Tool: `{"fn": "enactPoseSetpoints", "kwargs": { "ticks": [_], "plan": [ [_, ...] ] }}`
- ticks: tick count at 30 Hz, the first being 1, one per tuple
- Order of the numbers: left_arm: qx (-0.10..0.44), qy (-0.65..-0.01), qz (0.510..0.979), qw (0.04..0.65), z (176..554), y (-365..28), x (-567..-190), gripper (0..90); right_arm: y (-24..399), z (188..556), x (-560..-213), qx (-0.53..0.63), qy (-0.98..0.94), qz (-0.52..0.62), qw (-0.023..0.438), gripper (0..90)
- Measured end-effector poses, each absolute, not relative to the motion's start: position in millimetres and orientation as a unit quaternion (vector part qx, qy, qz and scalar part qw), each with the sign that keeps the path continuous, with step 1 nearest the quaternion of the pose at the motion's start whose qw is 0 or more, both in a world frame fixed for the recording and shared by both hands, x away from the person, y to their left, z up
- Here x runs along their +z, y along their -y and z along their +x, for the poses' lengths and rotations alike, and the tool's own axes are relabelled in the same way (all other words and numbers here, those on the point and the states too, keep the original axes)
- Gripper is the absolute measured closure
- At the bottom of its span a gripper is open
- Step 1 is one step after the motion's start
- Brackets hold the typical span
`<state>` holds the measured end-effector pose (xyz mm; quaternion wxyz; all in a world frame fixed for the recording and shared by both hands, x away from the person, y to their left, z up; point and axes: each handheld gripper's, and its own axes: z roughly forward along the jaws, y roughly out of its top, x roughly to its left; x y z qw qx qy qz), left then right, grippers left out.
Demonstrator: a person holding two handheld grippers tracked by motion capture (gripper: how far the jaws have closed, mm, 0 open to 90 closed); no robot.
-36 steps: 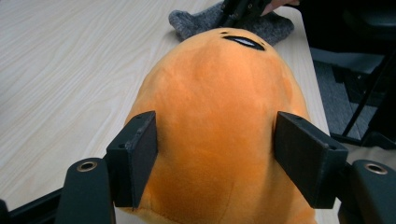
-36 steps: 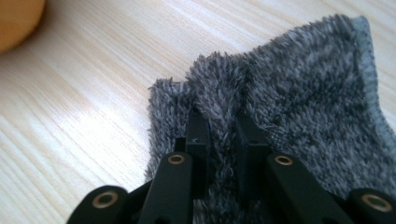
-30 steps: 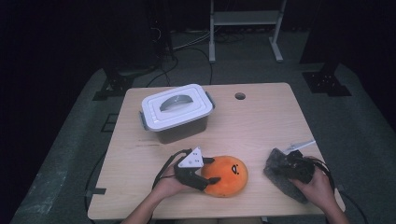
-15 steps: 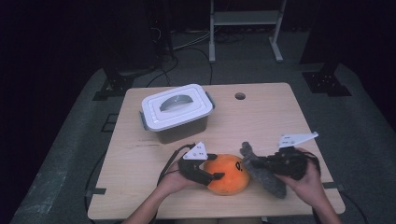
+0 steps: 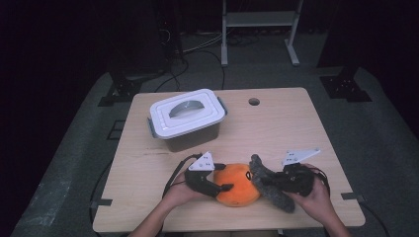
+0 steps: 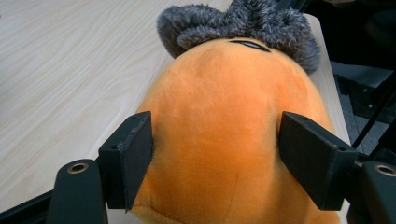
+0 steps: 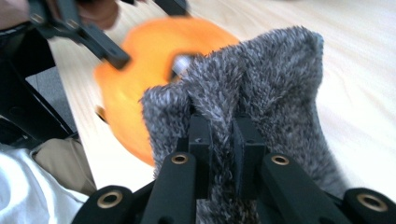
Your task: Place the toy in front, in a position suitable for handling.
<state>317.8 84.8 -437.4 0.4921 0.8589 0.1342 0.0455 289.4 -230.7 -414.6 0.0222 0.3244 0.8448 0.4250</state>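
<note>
A pale wood-grain worktop [image 5: 276, 128] with rounded corners is seen standing on grey carpet in a dark room; a round cable hole [image 5: 254, 101] is cut near its far edge. Beyond it, a white metal frame [image 5: 259, 29] and loose cables [image 5: 197, 49] are set against the dark background, and black stand feet [image 5: 346, 84] are placed on the floor at either far corner.

An orange plush toy [image 5: 238, 184] is laid near the front edge of the worktop. It is flanked by the left gripper [image 5: 213, 183], whose fingers [image 6: 133, 156] have just been opening (in the left gripper view both pads are seen at the toy's sides, with the right one standing slightly clear), so the toy is taken as released rather than squeezed.

A grey fuzzy cloth [image 5: 272, 185] is pinched tightly by the fingers [image 7: 201, 140] of the right gripper [image 5: 276, 181], and is held just beside the toy, touching its right side.

A grey storage box with a white clip-on lid [image 5: 187, 117] is placed well apart, toward the far left of the worktop.
</note>
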Motion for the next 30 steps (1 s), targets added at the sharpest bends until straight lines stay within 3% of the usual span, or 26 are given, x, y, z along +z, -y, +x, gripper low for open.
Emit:
{"fn": "enactPoseSetpoints", "kwargs": {
  "ticks": [5,11,16,23,30],
  "plan": [
    [0.038,-0.145,0.857,0.493,319.7,-88.3,-439.5,26.0,240.4,292.3,-417.8,0.422,-0.839,0.343,0.012,79.7],
    [0.048,-0.155,0.857,0.488,324.7,-80.4,-436.9,22.8,203.1,277.6,-391.7,0.451,-0.848,0.277,0.024,79.6],
    [0.045,-0.182,0.850,0.492,332.1,-84.8,-438.9,21.9,195.4,279.1,-401.1,0.426,-0.864,0.269,0.032,79.3],
    [0.042,-0.184,0.851,0.490,330.6,-83.0,-438.4,24.1,218.7,279.2,-407.1,0.415,-0.859,0.300,0.031,79.6],
    [0.053,-0.162,0.859,0.483,324.4,-80.6,-437.5,24.5,195.4,276.7,-399.2,0.421,-0.867,0.265,0.033,79.5]
  ]
}}
